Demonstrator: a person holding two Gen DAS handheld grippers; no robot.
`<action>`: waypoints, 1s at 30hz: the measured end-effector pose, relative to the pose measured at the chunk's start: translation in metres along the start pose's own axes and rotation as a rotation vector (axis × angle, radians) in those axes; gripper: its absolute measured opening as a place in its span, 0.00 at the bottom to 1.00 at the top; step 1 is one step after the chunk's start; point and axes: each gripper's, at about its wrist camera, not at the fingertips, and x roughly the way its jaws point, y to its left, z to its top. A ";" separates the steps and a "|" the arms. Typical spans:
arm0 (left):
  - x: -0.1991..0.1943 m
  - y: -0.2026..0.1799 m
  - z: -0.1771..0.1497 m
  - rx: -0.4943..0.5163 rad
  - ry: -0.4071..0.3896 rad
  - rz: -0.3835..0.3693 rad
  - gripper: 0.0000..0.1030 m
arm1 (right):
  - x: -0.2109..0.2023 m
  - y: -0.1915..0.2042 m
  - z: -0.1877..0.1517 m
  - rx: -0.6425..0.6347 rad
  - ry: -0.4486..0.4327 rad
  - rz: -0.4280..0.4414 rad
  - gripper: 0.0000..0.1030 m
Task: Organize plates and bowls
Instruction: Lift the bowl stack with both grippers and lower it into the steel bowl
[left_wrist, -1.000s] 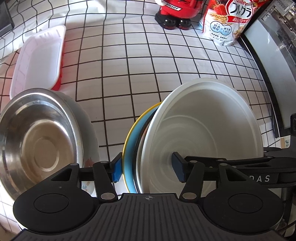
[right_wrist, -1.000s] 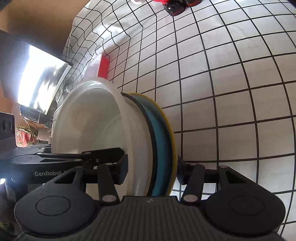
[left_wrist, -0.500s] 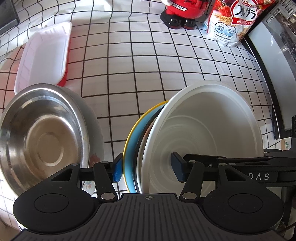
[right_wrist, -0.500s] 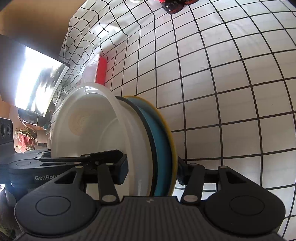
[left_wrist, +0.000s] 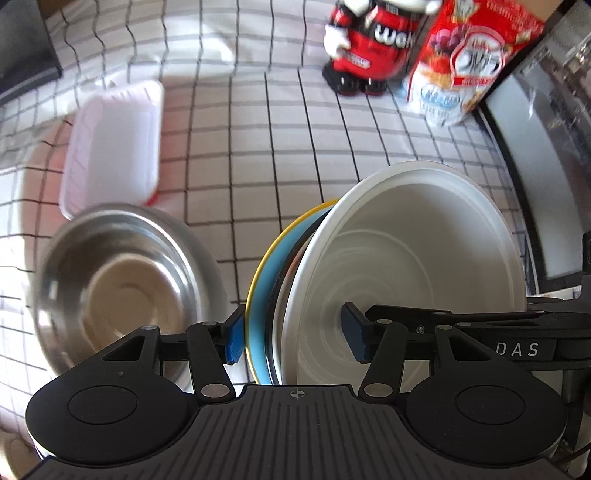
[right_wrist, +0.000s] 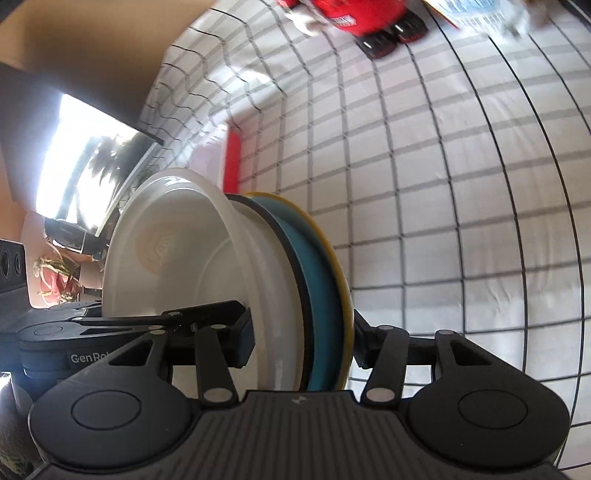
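A stack of dishes is held on edge above the checked tablecloth: a white bowl (left_wrist: 413, 258) nested in a blue plate with a yellow rim (left_wrist: 262, 288). My left gripper (left_wrist: 291, 336) is shut on the stack's near rim. My right gripper (right_wrist: 301, 343) is shut on the same stack from the opposite side; there the white bowl (right_wrist: 177, 258) is on the left and the blue plate (right_wrist: 317, 277) on the right. A steel bowl (left_wrist: 122, 284) sits on the table left of the stack.
A white tray with a red base (left_wrist: 110, 144) lies at the far left. A red toy figure (left_wrist: 369, 48) and a cereal bag (left_wrist: 461, 62) stand at the back. A dark appliance (left_wrist: 546, 147) borders the right side.
Both grippers have lifted the stack and tilted up; the toy figure and cereal bag now sit lower in the left wrist view. The steel bowl has stayed on the table.
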 end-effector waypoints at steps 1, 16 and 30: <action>-0.007 0.003 0.001 -0.003 -0.012 0.002 0.56 | -0.002 0.007 0.002 -0.015 -0.004 0.001 0.50; -0.070 0.136 -0.010 -0.187 -0.079 0.090 0.56 | 0.077 0.139 0.020 -0.214 0.109 0.075 0.50; -0.018 0.182 -0.015 -0.150 0.010 0.117 0.48 | 0.157 0.144 0.009 -0.226 0.224 -0.076 0.51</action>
